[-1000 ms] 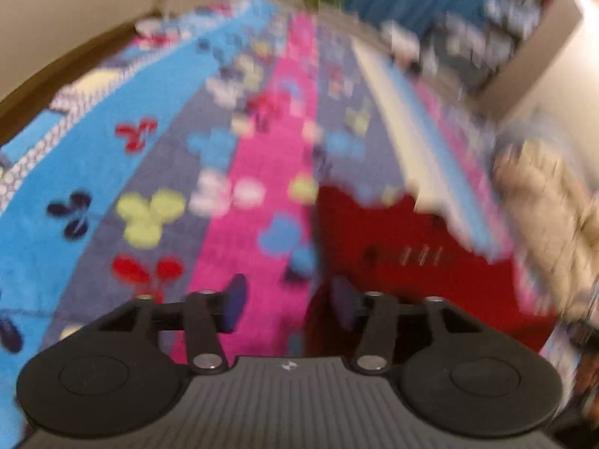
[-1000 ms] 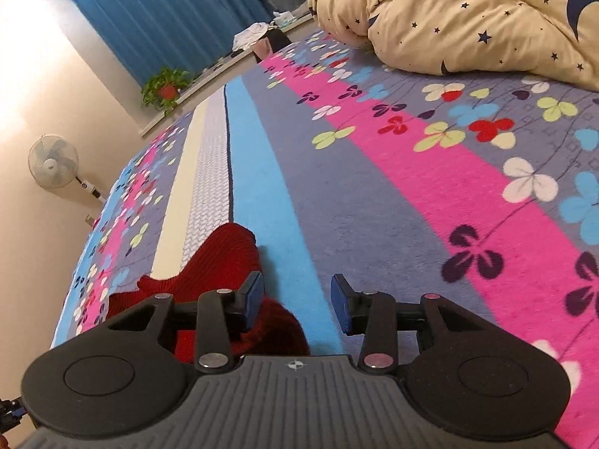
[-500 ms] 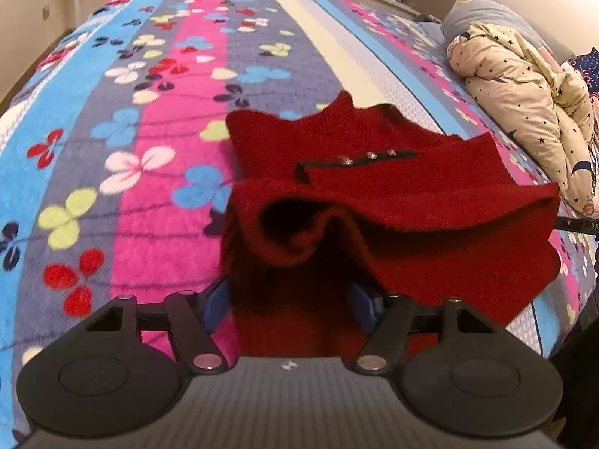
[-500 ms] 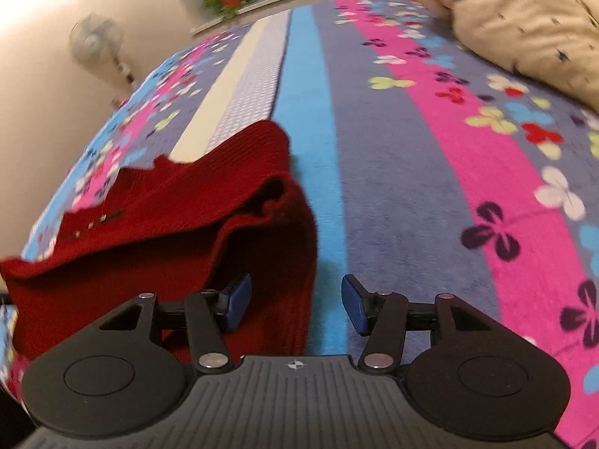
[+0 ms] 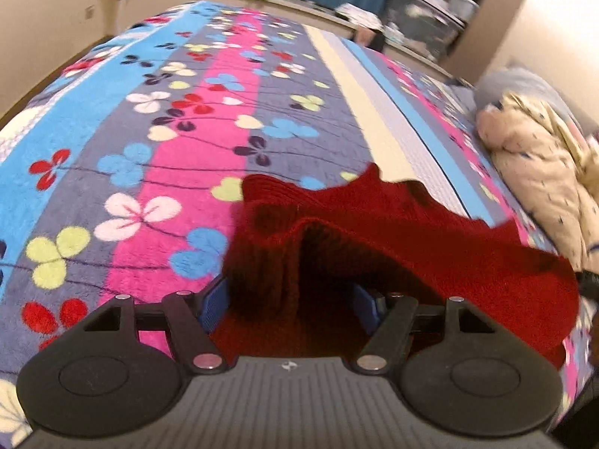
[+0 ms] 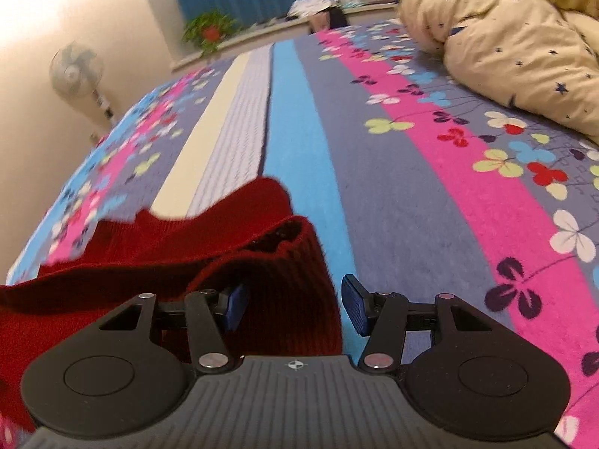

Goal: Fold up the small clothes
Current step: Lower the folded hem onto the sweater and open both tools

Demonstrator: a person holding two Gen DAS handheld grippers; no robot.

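A red knitted sweater [image 5: 393, 232] lies crumpled and partly doubled over near the bed's [image 5: 157, 119] near edge, on the striped, flower-patterned blanket (the ribbed hem bunched toward the cameras). The left gripper [image 5: 290, 299] and right gripper [image 6: 294, 305] both have their jaws apart, sweater folds between them, unclamped. A star-printed cream quilt [image 6: 505, 33] is heaped toward the bed's right side.
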